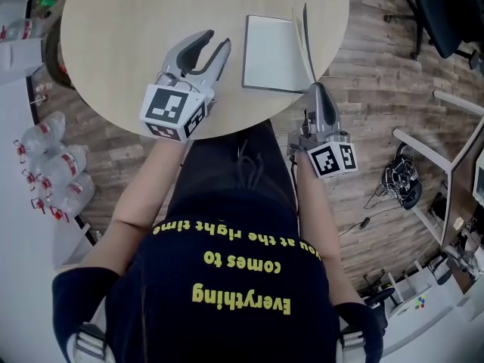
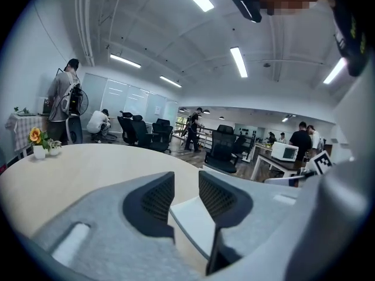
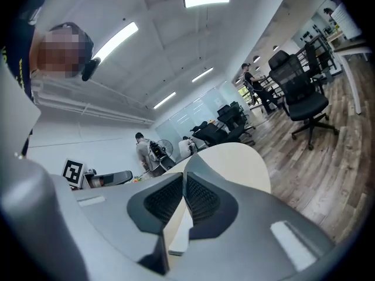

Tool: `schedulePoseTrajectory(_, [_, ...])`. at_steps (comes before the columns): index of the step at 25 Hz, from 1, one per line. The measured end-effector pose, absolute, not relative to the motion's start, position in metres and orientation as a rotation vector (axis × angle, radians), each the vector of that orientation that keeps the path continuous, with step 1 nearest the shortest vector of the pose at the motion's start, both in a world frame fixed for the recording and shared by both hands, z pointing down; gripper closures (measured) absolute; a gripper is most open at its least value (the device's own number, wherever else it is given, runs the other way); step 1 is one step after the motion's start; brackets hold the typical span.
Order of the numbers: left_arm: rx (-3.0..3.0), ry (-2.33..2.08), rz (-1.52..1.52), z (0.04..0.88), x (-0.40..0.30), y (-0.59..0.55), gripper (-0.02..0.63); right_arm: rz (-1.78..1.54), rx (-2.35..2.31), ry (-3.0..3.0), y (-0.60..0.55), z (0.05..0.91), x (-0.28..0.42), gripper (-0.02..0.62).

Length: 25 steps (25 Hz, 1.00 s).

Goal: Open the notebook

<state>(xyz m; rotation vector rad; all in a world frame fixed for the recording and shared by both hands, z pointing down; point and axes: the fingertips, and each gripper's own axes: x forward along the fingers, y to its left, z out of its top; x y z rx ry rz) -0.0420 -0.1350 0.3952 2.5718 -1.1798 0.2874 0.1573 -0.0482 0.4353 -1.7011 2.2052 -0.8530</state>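
Note:
A white notebook [image 1: 268, 51] lies near the right edge of the round wooden table [image 1: 128, 36]. Its cover [image 1: 305, 40] stands lifted almost upright along the right side. My right gripper [image 1: 318, 88] is off the table's near right rim, shut on the cover's near edge. In the right gripper view a thin pale sheet [image 3: 176, 227] runs between the nearly closed jaws [image 3: 183, 177]. My left gripper [image 1: 217, 40] hovers over the table just left of the notebook, open with nothing between its jaws. In the left gripper view [image 2: 186, 180] the notebook [image 2: 196, 224] shows through the gap.
A small flower pot [image 2: 38, 142] sits at the table's far left. Plastic bottles [image 1: 53, 165] lie on the floor to the left. An office chair [image 1: 446, 13], a white desk frame [image 1: 446, 142] and cables [image 1: 401, 180] are on the right. People stand far off in the office.

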Motion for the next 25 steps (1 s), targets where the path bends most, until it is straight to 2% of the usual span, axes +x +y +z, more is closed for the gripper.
schedulePoseTrajectory(25, [2.618, -1.103, 0.323, 0.396, -0.017, -0.134, 0.522, -0.995, -2.025, 1.894, -0.026, 0.506, 0.268, 0.560])
